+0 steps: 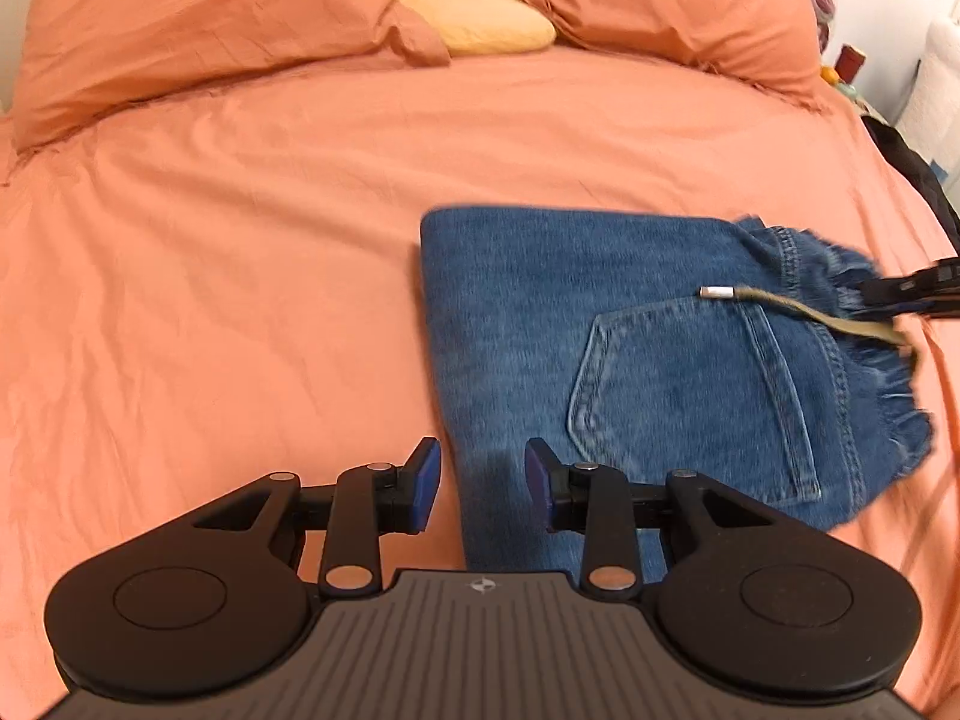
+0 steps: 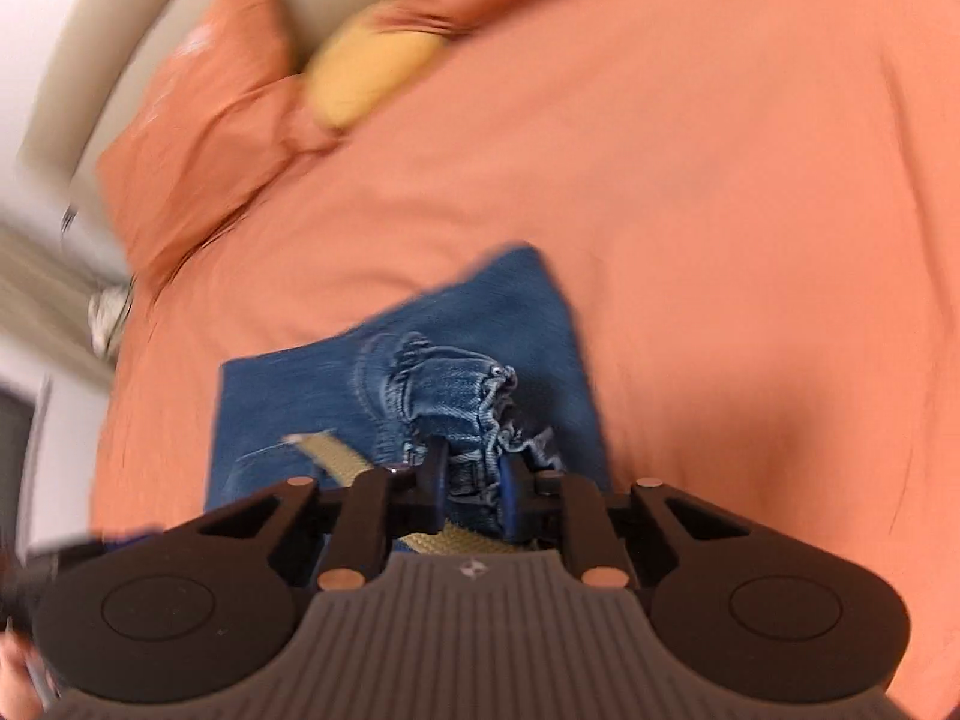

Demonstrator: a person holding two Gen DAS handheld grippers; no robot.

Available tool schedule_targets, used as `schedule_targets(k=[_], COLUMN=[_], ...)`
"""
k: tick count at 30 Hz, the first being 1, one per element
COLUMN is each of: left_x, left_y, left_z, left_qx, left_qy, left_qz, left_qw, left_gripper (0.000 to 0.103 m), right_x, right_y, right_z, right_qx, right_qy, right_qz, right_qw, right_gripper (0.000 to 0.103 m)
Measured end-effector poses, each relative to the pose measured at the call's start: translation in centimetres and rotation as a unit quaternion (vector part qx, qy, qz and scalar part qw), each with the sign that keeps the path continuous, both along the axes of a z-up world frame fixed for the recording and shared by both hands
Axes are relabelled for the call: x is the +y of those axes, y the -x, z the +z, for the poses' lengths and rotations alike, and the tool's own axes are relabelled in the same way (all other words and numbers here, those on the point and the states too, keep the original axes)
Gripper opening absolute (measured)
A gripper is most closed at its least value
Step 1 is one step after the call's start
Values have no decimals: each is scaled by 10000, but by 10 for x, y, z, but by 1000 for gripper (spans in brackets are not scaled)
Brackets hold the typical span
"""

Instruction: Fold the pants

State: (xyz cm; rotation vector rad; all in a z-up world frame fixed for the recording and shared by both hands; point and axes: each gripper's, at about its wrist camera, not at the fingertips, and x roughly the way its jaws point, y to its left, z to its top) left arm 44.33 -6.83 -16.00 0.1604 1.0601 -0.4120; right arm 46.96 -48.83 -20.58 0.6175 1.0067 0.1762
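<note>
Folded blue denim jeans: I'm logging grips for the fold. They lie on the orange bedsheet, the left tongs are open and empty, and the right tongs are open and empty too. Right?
Not quite. The right wrist view shows the right tongs shut on a bunched frayed edge of the folded blue denim jeans. The rest holds: jeans on the orange bedsheet, left tongs open and empty.

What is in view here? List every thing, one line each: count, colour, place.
Folded blue denim pants: one, blue, lying on the bedsheet, frayed edge toward the right gripper.
Tan woven drawstring with a metal tip: one, tan, across the pants by the back pocket.
Orange cotton bedsheet: one, orange, covering the bed.
Orange pillows: two, orange, at the head of the bed.
Yellow cushion: one, yellow, between the pillows.
Left gripper: one, black with blue pads, open, holding nothing, over the pants' near corner.
Right gripper: one, black, pinching bunched denim.
</note>
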Motion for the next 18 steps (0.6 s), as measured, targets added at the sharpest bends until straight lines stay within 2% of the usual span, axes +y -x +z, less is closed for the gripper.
schedule_targets(k=[4, 7, 9, 13, 18], left_x=[-2, -7, -12, -18, -27], left_y=[-7, -12, -17, -34, -64], left_z=[3, 5, 4, -6, -32], left_qx=[-118, -262, -353, -407, -272], left_qy=[177, 230, 246, 341, 447], left_qz=[197, 255, 238, 246, 340], left_qw=[9996, 9991, 9988, 9983, 9980], left_gripper=[39, 37, 36, 30, 27], right_x=[26, 29, 21, 4, -7], right_y=[-10, -28, -44, -62, -71], right_z=[59, 78, 66, 9, -40], right_qx=[-728, -863, -632, 52, 265], right_qy=[170, 479, 649, 887, 854], right_qz=[578, 614, 478, 243, 20], right_qw=[9955, 9932, 9947, 9958, 9960], right_gripper=[10, 10, 10, 10, 10])
